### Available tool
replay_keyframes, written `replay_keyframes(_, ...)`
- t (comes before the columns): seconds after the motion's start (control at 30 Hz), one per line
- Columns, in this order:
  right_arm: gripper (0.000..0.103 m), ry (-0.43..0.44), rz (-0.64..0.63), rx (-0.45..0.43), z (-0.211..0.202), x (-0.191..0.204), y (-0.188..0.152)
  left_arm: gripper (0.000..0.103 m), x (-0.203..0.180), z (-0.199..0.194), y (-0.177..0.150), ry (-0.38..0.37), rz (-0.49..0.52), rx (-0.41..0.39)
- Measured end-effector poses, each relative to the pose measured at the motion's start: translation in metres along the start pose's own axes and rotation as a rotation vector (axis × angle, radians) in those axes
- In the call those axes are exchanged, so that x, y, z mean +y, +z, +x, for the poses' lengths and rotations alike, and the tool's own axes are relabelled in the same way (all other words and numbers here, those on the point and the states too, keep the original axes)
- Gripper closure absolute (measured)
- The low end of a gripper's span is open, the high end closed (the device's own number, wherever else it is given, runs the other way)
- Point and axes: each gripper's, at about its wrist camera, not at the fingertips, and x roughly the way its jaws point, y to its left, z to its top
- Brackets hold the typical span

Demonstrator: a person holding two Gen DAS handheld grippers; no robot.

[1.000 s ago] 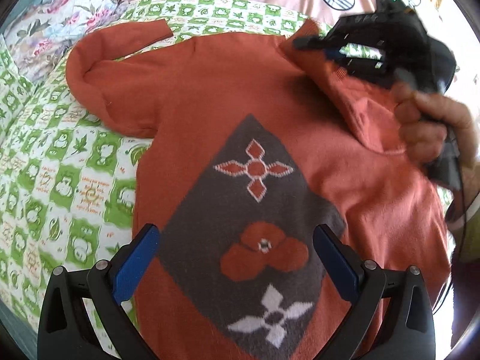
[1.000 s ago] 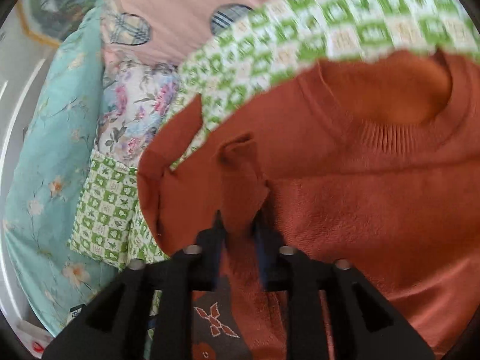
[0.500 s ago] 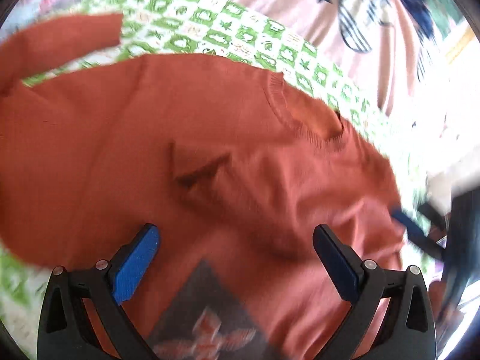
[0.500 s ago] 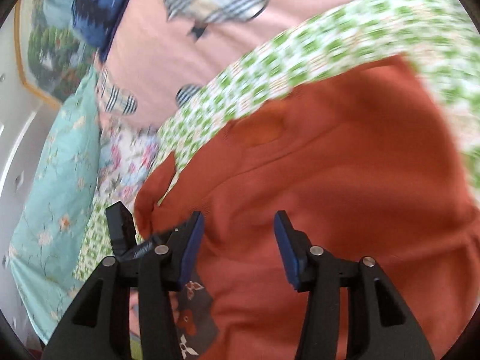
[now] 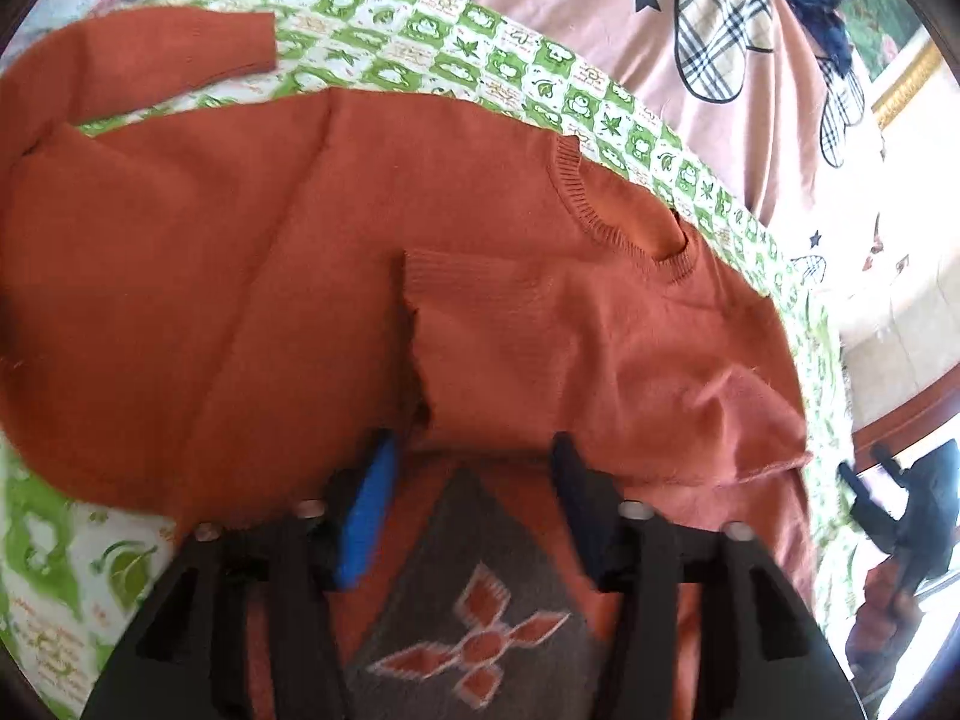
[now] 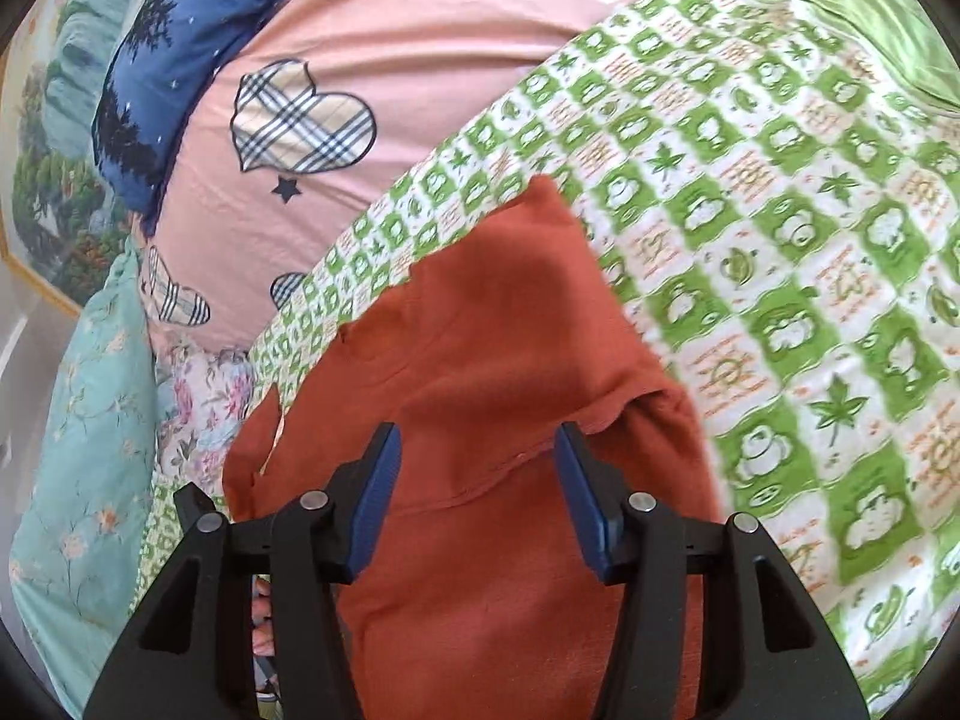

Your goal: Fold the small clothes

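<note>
While both jaws gape empty, rust-orange knitted sweater [image 5: 252,276] looks soft, light, floppy; left gripper [image 5: 474,468] best pinches ribbed cuff [image 5: 432,276] mid-frame; right gripper [image 6: 474,468] hovers over sweater edge.

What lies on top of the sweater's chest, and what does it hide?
One sleeve lies folded across the orange sweater, its cuff near the centre. The chest beneath it is covered; only the grey patch shows below.

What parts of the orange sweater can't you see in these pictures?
- Sweater hem: left wrist view, cut off by the bottom edge and hidden behind the left gripper.
- Grey pattern: left wrist view, blurred and partly covered by the folded sleeve.
- Other sleeve: its shoulder end runs off the left edge.
- Right wrist view: right gripper hides the sweater's lower part.
</note>
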Motion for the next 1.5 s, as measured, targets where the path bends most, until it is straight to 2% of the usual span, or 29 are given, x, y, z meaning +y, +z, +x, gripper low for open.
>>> replay_keyframes(0.03,0.048,-0.017,-0.006,-0.018,-0.003,0.0,0.003,0.032,-0.004,0.002,0.006,-0.005,-0.006,-0.003)
replay_keyframes(0.1,0.048,-0.048,-0.011,-0.036,-0.007,-0.001,0.009,0.035,-0.013,0.009,0.016,0.009,0.015,-0.03)
replay_keyframes(0.17,0.048,-0.076,-0.028,-0.056,-0.012,-0.003,0.017,0.071,-0.026,0.018,0.024,0.05,0.076,-0.044)
replay_keyframes(0.2,0.046,-0.111,-0.049,-0.066,-0.012,-0.004,0.022,0.098,-0.031,0.019,0.027,0.075,0.112,-0.029)
replay_keyframes(0.23,0.042,-0.144,-0.066,-0.068,-0.008,-0.005,0.026,0.1,-0.032,0.009,0.029,0.069,0.123,-0.047)
replay_keyframes(0.3,0.039,-0.183,-0.081,-0.053,0.006,-0.01,0.035,0.1,-0.029,-0.025,0.031,0.084,0.14,-0.191)
replay_keyframes(0.37,0.039,-0.196,-0.076,-0.002,0.031,-0.016,0.045,0.1,-0.017,-0.038,0.031,0.152,0.15,-0.242)
replay_keyframes(0.47,0.039,-0.228,-0.113,0.067,0.071,-0.016,0.054,0.1,0.018,-0.026,0.034,0.169,0.075,-0.167)
replay_keyframes(0.6,0.039,-0.295,-0.197,0.147,0.121,-0.012,0.058,0.1,0.026,-0.024,0.027,0.16,0.059,-0.159)
replay_keyframes(0.63,0.043,-0.306,-0.216,0.162,0.129,-0.011,0.057,0.1,0.023,-0.023,0.026,0.168,0.068,-0.159)
replay_keyframes(0.67,0.055,-0.315,-0.245,0.158,0.131,-0.008,0.058,0.1,0.021,-0.021,0.025,0.176,0.077,-0.158)
replay_keyframes(0.7,0.093,-0.3,-0.253,0.161,0.129,-0.007,0.059,0.1,0.019,-0.02,0.024,0.183,0.084,-0.158)
replay_keyframes(0.8,0.094,-0.278,-0.22,0.071,0.104,-0.009,0.072,0.1,0.018,-0.021,0.023,0.181,0.088,-0.155)
replay_keyframes(0.87,0.097,-0.341,-0.223,0.054,0.102,-0.015,0.076,0.099,0.013,-0.025,0.025,0.16,0.097,-0.166)
replay_keyframes(0.9,0.103,-0.39,-0.225,0.051,0.104,-0.02,0.076,0.099,0.008,-0.026,0.026,0.14,0.109,-0.173)
replay_keyframes(1.0,0.102,-0.442,-0.178,0.071,0.103,-0.034,0.077,0.099,-0.005,-0.018,0.028,0.138,0.14,-0.174)
replay_keyframes(1.1,0.099,-0.354,-0.259,0.015,0.082,-0.007,0.061,0.099,-0.005,-0.005,0.028,0.159,0.131,-0.152)
replay_keyframes(1.17,0.098,-0.301,-0.346,0.061,0.088,0.018,0.045,0.099,-0.001,-0.005,0.027,0.156,0.123,-0.148)
replay_keyframes(1.23,0.097,-0.218,-0.352,0.143,0.104,0.024,0.03,0.099,0.001,-0.007,0.026,0.148,0.119,-0.15)
replay_keyframes(1.27,0.097,-0.227,-0.335,0.18,0.113,0.02,0.025,0.099,0.002,-0.007,0.026,0.147,0.115,-0.147)
replay_keyframes(1.3,0.097,-0.301,-0.324,0.193,0.12,0.011,0.023,0.099,0.003,-0.006,0.025,0.15,0.113,-0.145)
replay_keyframes(1.33,0.101,-0.339,-0.304,0.184,0.121,0.001,0.023,0.099,0.003,-0.006,0.025,0.153,0.113,-0.144)
replay_keyframes(1.4,0.103,-0.273,-0.184,0.148,0.109,-0.022,0.029,0.099,0.004,-0.008,0.023,0.159,0.12,-0.146)
replay_keyframes(1.47,0.103,-0.306,-0.14,0.112,0.092,-0.024,0.03,0.099,0.008,-0.012,0.02,0.168,0.124,-0.143)
replay_keyframes(1.5,0.097,-0.312,-0.161,0.085,0.081,-0.016,0.026,0.098,0.011,-0.016,0.018,0.174,0.126,-0.143)
